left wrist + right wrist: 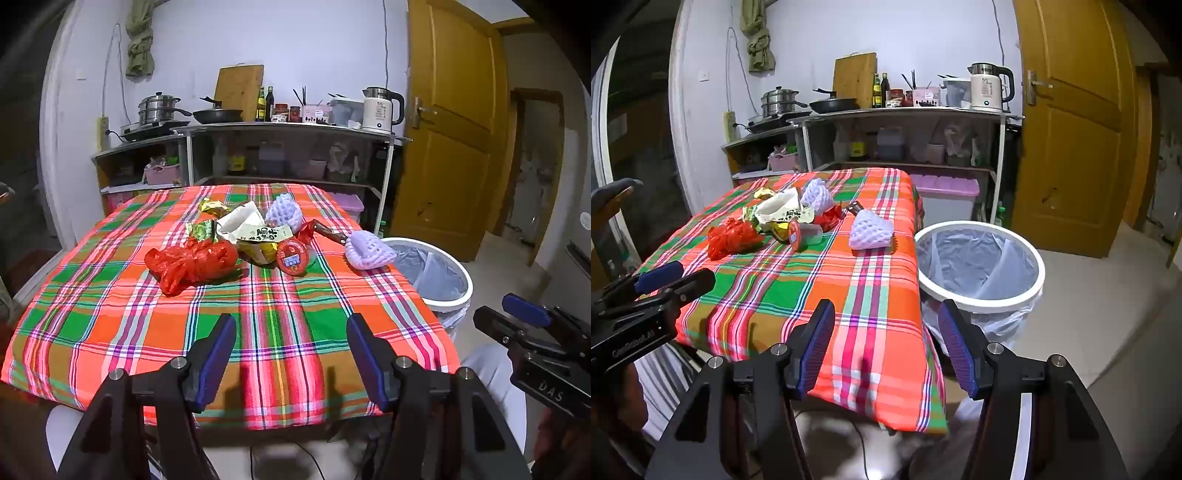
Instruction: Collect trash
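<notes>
Legible markings: "55" on the white electric kettle point(380, 109); "DAS" on the body of the right gripper point(524, 309); "GenRobot.AI", partly legible, on the body of the left gripper point(659, 277); Chinese characters on a crumpled wrapper point(264, 236), unreadable

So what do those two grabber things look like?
Both are alike. The left gripper has a black frame with triangular cut-outs, silver bolts, and dark blue pads lining the jaws. The right gripper is built the same, with ribbed blue pads. Each body carries white lettering on its side, too blurry to read surely.
</notes>
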A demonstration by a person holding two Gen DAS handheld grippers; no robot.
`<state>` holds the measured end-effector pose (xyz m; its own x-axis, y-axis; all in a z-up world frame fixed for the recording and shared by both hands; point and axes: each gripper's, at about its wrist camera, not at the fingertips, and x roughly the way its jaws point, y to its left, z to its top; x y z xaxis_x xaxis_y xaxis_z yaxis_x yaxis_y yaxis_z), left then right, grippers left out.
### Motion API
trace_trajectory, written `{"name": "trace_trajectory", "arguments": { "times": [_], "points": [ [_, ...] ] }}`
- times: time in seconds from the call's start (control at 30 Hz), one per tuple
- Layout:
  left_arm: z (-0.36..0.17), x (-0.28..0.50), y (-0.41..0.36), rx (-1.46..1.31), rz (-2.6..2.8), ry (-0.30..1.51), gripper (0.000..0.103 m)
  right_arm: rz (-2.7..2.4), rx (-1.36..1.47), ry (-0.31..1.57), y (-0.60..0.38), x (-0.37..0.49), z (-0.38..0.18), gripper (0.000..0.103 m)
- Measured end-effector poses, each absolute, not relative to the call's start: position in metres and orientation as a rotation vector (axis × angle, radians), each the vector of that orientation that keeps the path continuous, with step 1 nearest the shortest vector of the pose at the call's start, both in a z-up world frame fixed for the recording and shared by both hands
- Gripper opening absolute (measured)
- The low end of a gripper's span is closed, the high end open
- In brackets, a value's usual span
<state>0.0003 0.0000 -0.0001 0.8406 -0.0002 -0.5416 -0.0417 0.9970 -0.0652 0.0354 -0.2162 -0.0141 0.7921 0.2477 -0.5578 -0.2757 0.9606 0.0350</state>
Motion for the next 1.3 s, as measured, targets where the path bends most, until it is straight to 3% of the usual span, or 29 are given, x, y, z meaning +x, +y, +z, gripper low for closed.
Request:
{"name": "trace_trajectory", "arguments": {
  "times": [1.3],
  "points": [
    [0.002,-0.001,0.002,-0.079,0.018,0.57,0.062,0.281,-0.057,0.588,-0.216,0.035,-0.012,0.059]
  ]
}}
